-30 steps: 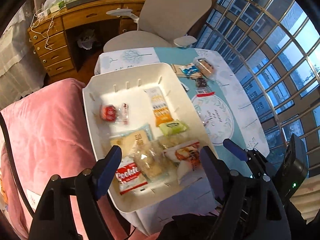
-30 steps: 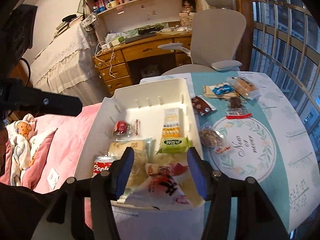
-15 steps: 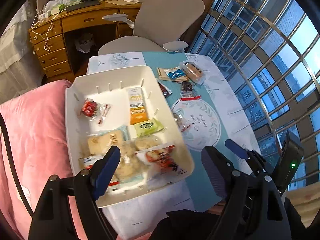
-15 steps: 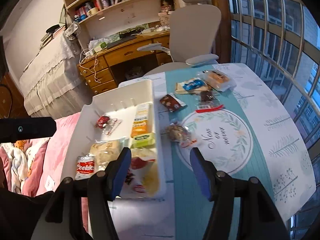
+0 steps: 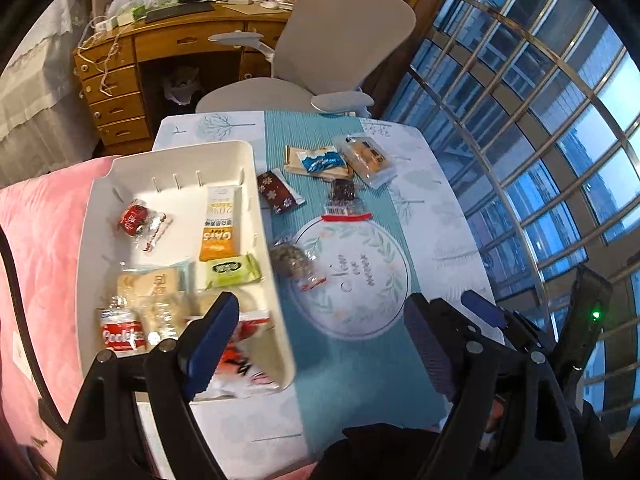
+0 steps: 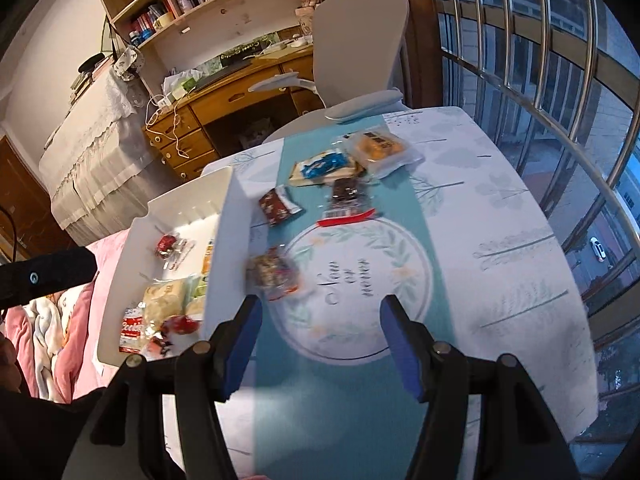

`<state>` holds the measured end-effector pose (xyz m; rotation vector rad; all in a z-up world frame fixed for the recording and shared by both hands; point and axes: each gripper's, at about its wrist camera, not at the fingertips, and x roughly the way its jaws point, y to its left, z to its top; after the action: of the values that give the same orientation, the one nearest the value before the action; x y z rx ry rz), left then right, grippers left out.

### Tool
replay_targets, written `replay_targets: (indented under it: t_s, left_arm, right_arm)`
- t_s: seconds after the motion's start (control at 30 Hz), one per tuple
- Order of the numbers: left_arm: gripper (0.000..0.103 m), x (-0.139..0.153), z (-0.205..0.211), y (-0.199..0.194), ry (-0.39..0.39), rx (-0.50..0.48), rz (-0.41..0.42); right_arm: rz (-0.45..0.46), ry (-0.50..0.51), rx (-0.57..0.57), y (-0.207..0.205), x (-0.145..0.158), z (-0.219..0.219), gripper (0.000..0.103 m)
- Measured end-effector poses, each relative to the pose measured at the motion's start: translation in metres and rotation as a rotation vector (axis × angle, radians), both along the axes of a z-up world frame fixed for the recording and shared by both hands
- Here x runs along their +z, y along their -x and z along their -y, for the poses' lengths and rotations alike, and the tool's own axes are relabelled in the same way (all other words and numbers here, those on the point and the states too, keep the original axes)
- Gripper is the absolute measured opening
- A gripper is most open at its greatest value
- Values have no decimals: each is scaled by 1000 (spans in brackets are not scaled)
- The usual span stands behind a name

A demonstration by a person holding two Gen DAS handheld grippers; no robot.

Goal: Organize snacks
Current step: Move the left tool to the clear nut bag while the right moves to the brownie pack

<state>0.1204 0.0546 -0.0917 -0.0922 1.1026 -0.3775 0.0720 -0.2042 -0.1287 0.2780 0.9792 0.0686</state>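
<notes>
— Start at the fingers. What have the two tools got?

— Nothing. Left gripper (image 5: 320, 336): jaws spread wide, bare cloth showing between them, released. Right gripper (image 6: 318, 344): jaws apart too, narrower, also released, hanging over the printed ring on the tablecloth (image 6: 500, 208).

— Nearest snack to the right one?

— A clear bag of mixed nuts (image 6: 274, 274), just ahead of its left finger, lying on the ring's edge beside the tray wall.

— And further out?

— Four more loose on the teal strip. A dark red wrapper (image 6: 276, 206). A clear bag with dark pieces and a red seal (image 6: 345, 200). A blue-and-tan packet (image 6: 322, 166). A clear pack of orange biscuits (image 6: 376, 148), touching the blue one. Five loose in all.

— The tray?

— One white tray (image 5: 248, 184), at the table's left side next to a pink quilt (image 5: 36, 232). Inside I count a red candy (image 5: 134, 216), an orange bar (image 5: 218, 224), a green packet (image 5: 232, 270), a tan biscuit pack (image 5: 154, 284), a red cookie bag (image 5: 122, 334), and a red-and-white bag (image 5: 244, 356) partly behind the left finger. A few clear wrappers between them; count uncertain.

— Beyond the table?

— One grey chair (image 5: 340, 36), one wooden desk (image 5: 160, 44).
</notes>
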Motion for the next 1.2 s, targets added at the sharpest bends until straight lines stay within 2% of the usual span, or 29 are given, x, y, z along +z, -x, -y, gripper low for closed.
replay_targets:
  t_s: [0.3,0.53,0.77,0.93,1.1,1.2]
  left_arm:
    - [84,-21,55,-10,22,173,16]
    - [84,-49,88,-23,-6,320,-30]
    - [84,-82,100,-38,-54,466,-65]
    - [84,-105,109,-45,-115,528,-30]
    - [84,-125,114,-54,-153,594,-3]
    - [84,-135,118,-59,-194,618,40]
  right_arm:
    - [-72,3,123,-27,-7,61,62]
    - [-144,-15,179,-59,-19,95,63]
    - [-224,-61,243,-93,-37,105,63]
    - [-274,-134,261,-128,-46,109,63]
    - [-317,-139,242,-168,-50,107,63]
    - [-349,-156,236,-192,-56,103,63]
